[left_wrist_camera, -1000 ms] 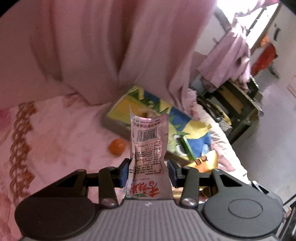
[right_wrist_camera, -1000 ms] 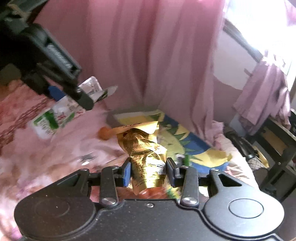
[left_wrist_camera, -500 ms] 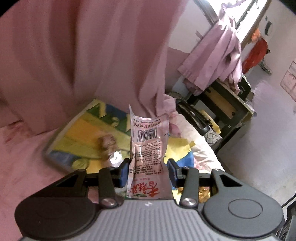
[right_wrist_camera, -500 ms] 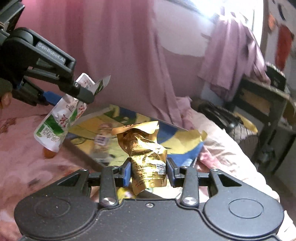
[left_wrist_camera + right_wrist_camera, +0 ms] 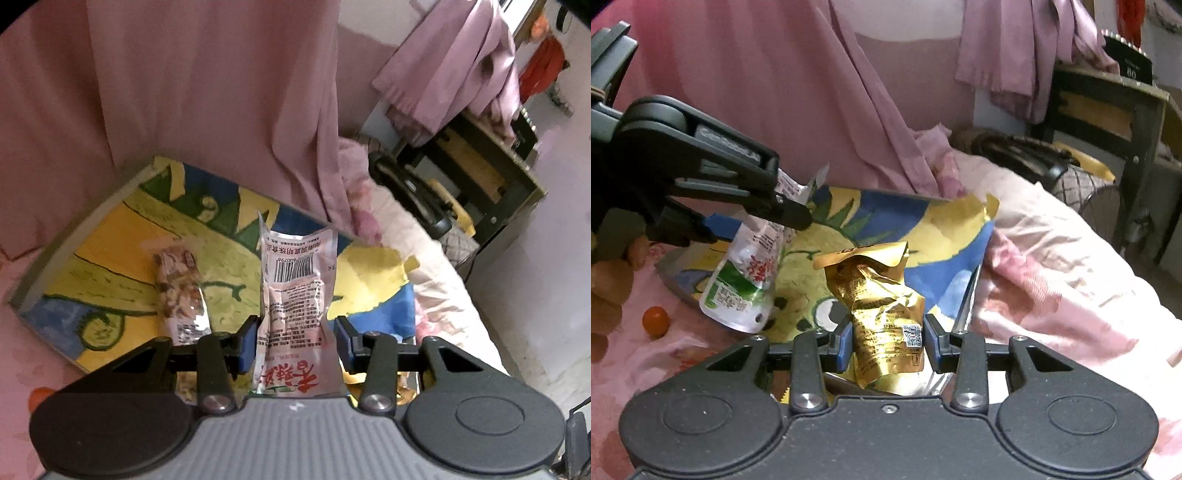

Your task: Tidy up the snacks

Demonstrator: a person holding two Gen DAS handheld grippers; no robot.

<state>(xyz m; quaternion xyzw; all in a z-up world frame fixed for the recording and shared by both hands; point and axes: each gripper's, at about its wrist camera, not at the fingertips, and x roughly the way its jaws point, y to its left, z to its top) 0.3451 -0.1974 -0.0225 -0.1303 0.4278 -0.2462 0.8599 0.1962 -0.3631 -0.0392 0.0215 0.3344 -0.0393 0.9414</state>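
My left gripper [image 5: 295, 341] is shut on a pink-white snack pouch [image 5: 295, 291] with a barcode, held upright above a colourful yellow-blue-green tray [image 5: 110, 236]. A clear packet of nuts [image 5: 179, 280] lies in that tray. My right gripper [image 5: 886, 345] is shut on a crumpled gold foil snack packet [image 5: 877, 295], held over the same tray [image 5: 942, 229]. In the right wrist view the left gripper [image 5: 753, 214] shows at the left, holding its pouch [image 5: 742, 288] above the tray's left part.
The tray rests on a pink floral bedspread [image 5: 1052, 266]. A small orange fruit [image 5: 655, 320] lies on the bed left of the tray. A pink curtain [image 5: 184, 92] hangs behind. A dark table [image 5: 480, 173] and a fan [image 5: 1023, 151] stand at the right.
Both grippers have swung right and come closer over the tray, each still holding its packet. The orange fruit has slid out to the left.
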